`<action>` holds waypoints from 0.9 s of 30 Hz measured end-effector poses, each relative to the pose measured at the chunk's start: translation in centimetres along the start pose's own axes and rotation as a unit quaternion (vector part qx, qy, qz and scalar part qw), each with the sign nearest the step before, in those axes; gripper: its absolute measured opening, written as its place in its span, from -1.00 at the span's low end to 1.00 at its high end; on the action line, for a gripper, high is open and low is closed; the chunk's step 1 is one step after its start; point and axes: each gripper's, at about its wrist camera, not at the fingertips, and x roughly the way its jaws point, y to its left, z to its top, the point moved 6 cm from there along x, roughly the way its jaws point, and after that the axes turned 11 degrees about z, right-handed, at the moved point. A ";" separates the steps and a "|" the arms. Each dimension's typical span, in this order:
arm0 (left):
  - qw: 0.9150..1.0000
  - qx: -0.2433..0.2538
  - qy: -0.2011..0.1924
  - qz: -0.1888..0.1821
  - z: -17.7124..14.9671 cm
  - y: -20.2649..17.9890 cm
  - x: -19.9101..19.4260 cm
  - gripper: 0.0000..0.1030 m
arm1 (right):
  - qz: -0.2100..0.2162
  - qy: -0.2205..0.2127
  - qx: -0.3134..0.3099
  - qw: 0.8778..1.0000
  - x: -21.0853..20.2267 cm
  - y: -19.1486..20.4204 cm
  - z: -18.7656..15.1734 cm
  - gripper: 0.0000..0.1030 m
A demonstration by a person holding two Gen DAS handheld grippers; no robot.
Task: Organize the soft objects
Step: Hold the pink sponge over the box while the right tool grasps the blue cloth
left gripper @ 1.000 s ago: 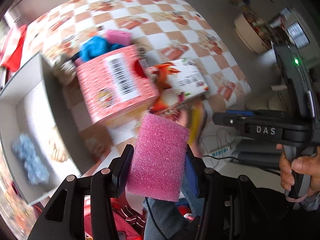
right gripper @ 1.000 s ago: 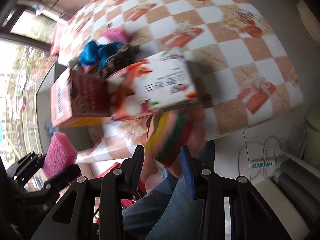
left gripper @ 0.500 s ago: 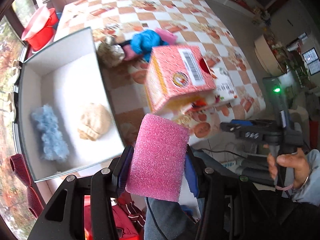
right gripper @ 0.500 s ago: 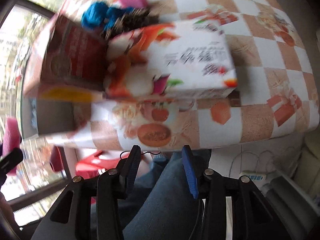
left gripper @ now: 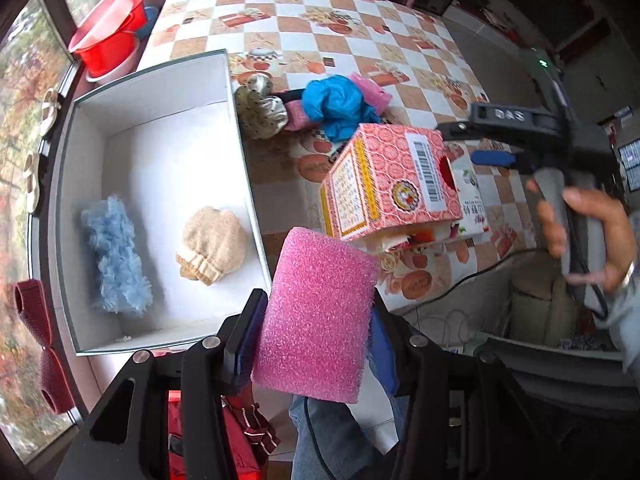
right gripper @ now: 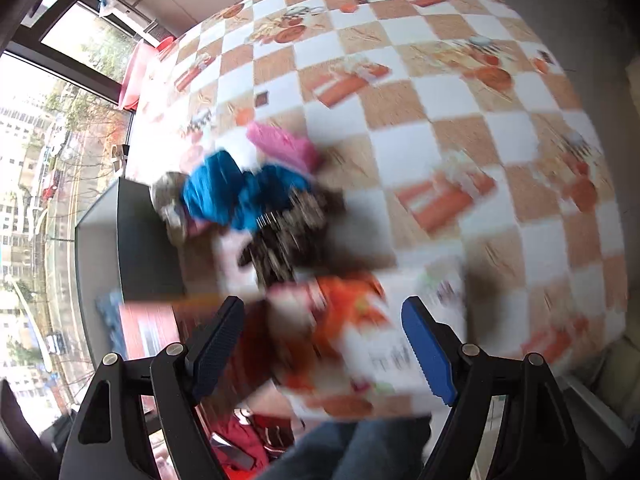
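Pink foam sponge [left gripper: 316, 316] clamped between the pads of the left gripper [left gripper: 314, 334], held upright in the air over the near table edge, just right of the white box's [left gripper: 240, 168] near corner. Sponge not touching box or table.

Inside the white box — a fluffy light-blue piece [left gripper: 114, 256] along the left side and a beige knit item [left gripper: 212, 244] beside it, apart from each other.

Past the box's right wall, a heap of soft things on the checkered tablecloth [left gripper: 280, 12]: a polka-dot scrunchie-like piece [left gripper: 260, 110], a bright blue bundle [left gripper: 338, 106], a pink piece [left gripper: 370, 90] behind it, all bunched together. The same blue bundle [right gripper: 236, 196] and pink piece [right gripper: 280, 146] appear blurred in the right wrist view.

Near the table's front, a pink patterned carton [left gripper: 388, 182] with a barcode lies tilted on a white carton with orange print [right gripper: 368, 336].

Right gripper [right gripper: 324, 344] hovers over that white carton, jaws apart and opening, nothing pressed by the pads; view heavily motion-blurred. In the left wrist view the person's right hand [left gripper: 584, 232] grips its handle, off the table's right edge.

Red basins [left gripper: 108, 36] stand at the far left by the window.
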 end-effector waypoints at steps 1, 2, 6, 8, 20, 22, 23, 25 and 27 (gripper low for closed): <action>1.000 -0.009 0.000 0.001 0.1 0.3 -0.1 0.02 | 0.001 0.011 -0.011 1.000 0.9 0.6 1.1 0.59; 1.000 -0.018 0.001 0.001 0.1 0.6 -0.2 0.02 | -0.001 0.021 -0.018 1.000 1.7 1.0 1.7 0.59; 0.998 -0.061 0.006 0.011 0.1 2.1 -0.3 0.02 | -0.017 0.045 -0.035 0.998 4.7 2.3 4.6 0.59; 0.996 -0.086 0.009 0.013 0.0 2.8 -0.3 0.02 | -0.021 0.049 -0.082 0.995 5.8 4.1 5.6 0.59; 0.981 -0.187 0.022 0.043 -0.4 5.6 -0.1 0.02 | -0.040 0.138 -0.207 0.968 13.6 9.2 7.3 -0.39; 0.981 -0.188 0.022 0.043 -0.3 5.6 0.0 0.02 | -0.033 0.124 -0.207 0.970 12.3 9.1 7.4 -0.41; 0.981 -0.188 0.022 0.044 -0.2 5.7 0.1 0.02 | -0.027 0.113 -0.207 0.971 11.1 9.3 7.5 -0.41; 0.981 -0.187 0.021 0.043 -0.1 5.7 0.1 0.02 | -0.014 0.096 -0.204 0.974 9.1 9.3 7.7 -0.41; 0.982 -0.185 0.019 0.039 0.0 5.9 0.1 0.02 | 0.006 0.075 -0.194 0.978 6.6 9.4 7.4 -0.41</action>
